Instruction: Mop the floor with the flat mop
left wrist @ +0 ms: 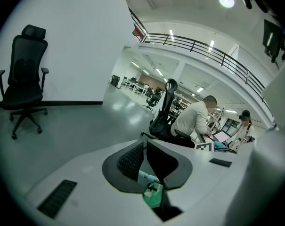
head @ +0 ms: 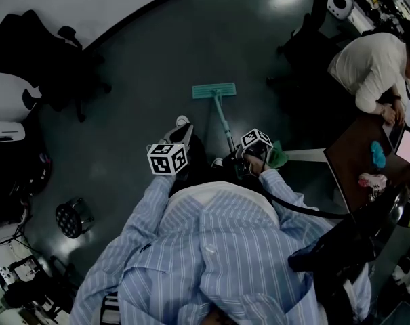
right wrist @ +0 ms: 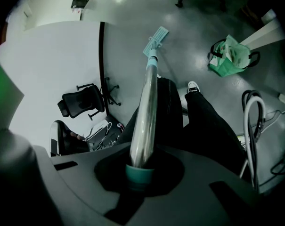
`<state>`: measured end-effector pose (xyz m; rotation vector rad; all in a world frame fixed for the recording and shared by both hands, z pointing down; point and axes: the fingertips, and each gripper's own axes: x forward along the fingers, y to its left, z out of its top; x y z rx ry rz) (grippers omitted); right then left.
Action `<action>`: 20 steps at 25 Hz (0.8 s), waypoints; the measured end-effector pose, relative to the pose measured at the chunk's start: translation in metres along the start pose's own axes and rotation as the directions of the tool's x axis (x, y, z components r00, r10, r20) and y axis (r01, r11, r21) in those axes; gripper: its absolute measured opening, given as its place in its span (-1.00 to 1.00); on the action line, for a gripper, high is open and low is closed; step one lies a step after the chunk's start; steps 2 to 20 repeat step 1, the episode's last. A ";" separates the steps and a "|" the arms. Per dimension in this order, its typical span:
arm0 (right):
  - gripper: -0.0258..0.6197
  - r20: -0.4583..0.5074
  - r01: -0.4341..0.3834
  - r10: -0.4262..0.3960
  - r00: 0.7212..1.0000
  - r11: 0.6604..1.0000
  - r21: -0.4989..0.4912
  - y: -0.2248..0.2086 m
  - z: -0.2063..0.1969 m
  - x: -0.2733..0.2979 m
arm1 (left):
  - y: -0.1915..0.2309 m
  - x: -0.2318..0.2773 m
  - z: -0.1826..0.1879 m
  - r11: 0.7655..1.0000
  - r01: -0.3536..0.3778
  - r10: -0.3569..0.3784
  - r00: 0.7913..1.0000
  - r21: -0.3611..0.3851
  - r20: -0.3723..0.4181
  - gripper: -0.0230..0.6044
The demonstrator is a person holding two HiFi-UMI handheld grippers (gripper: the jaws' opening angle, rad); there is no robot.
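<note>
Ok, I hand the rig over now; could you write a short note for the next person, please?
Right tongs: shut on the mop handle.
Left tongs: shut, holding nothing, off the mop.
Mop head: flat on the floor, ahead of the shoes.
Done: cannot tell which floor is already mopped.
Left: probably push the mop over the floor; mind the green bag nearby.

The teal end of the mop handle [right wrist: 144, 102] is lost in shadow inside the right claw [right wrist: 138, 175].
</note>
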<state>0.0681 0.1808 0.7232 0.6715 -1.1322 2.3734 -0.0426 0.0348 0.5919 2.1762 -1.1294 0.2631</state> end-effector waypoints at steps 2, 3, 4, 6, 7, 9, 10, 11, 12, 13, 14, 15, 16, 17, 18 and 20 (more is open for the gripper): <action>-0.85 -0.002 0.001 -0.001 1.000 1.000 0.000 0.000 0.000 0.001 | 0.000 0.000 0.000 1.000 0.001 -0.001 1.000 0.001 -0.003 -0.85; -0.85 -0.002 0.001 -0.001 1.000 1.000 0.000 0.000 0.000 0.001 | 0.000 0.000 0.000 1.000 0.001 -0.001 1.000 0.001 -0.003 -0.85; -0.85 -0.002 0.001 -0.001 1.000 1.000 0.000 0.000 0.000 0.001 | 0.000 0.000 0.000 1.000 0.001 -0.001 1.000 0.001 -0.003 -0.85; -0.85 -0.002 0.001 -0.001 1.000 1.000 0.000 0.000 0.000 0.001 | 0.000 0.000 0.000 1.000 0.001 -0.001 1.000 0.001 -0.003 -0.85; -0.85 -0.002 0.001 -0.001 1.000 1.000 0.000 0.000 0.000 0.001 | 0.000 0.000 0.000 1.000 0.001 -0.001 1.000 0.001 -0.003 -0.85; -0.85 -0.002 0.001 -0.001 1.000 1.000 0.000 0.000 0.000 0.001 | 0.000 0.000 0.000 1.000 0.001 -0.001 1.000 0.001 -0.003 -0.85; -0.85 -0.002 0.001 -0.001 1.000 1.000 0.000 0.000 0.000 0.001 | 0.000 0.000 0.000 1.000 0.001 -0.001 1.000 0.001 -0.003 -0.85; -0.85 -0.002 0.001 -0.001 1.000 1.000 0.000 0.000 0.000 0.001 | 0.000 0.000 0.000 1.000 0.001 -0.001 1.000 0.001 -0.003 -0.85; -0.85 -0.002 0.001 -0.001 1.000 1.000 0.000 0.000 0.000 0.001 | 0.000 0.000 0.000 1.000 0.001 -0.001 1.000 0.001 -0.003 -0.85; -0.85 -0.002 0.001 -0.001 1.000 1.000 0.000 0.000 0.000 0.001 | 0.000 0.000 0.000 1.000 0.001 -0.001 1.000 0.001 -0.003 -0.85; -0.85 -0.002 0.001 -0.001 1.000 1.000 0.000 0.000 0.000 0.001 | 0.000 0.000 0.000 1.000 0.001 -0.001 1.000 0.001 -0.003 -0.85; -0.85 -0.002 0.001 -0.001 1.000 1.000 0.000 0.000 0.000 0.001 | 0.000 0.000 0.000 1.000 0.001 -0.001 1.000 0.001 -0.003 -0.85; -0.85 -0.002 0.001 -0.001 1.000 1.000 0.000 0.000 0.000 0.001 | 0.000 0.000 0.000 1.000 0.001 -0.001 1.000 0.001 -0.003 -0.85; -0.85 -0.002 0.001 -0.001 1.000 1.000 0.000 0.000 0.000 0.001 | 0.000 0.000 0.000 1.000 0.001 -0.001 1.000 0.001 -0.003 -0.85; -0.85 -0.002 0.001 -0.001 1.000 1.000 0.000 0.000 0.000 0.001 | 0.000 0.000 0.000 1.000 0.001 -0.001 1.000 0.001 -0.003 -0.85; -0.85 -0.002 0.001 -0.001 1.000 1.000 0.000 0.000 0.000 0.001 | 0.000 0.000 0.000 1.000 0.001 -0.001 1.000 0.001 -0.003 -0.85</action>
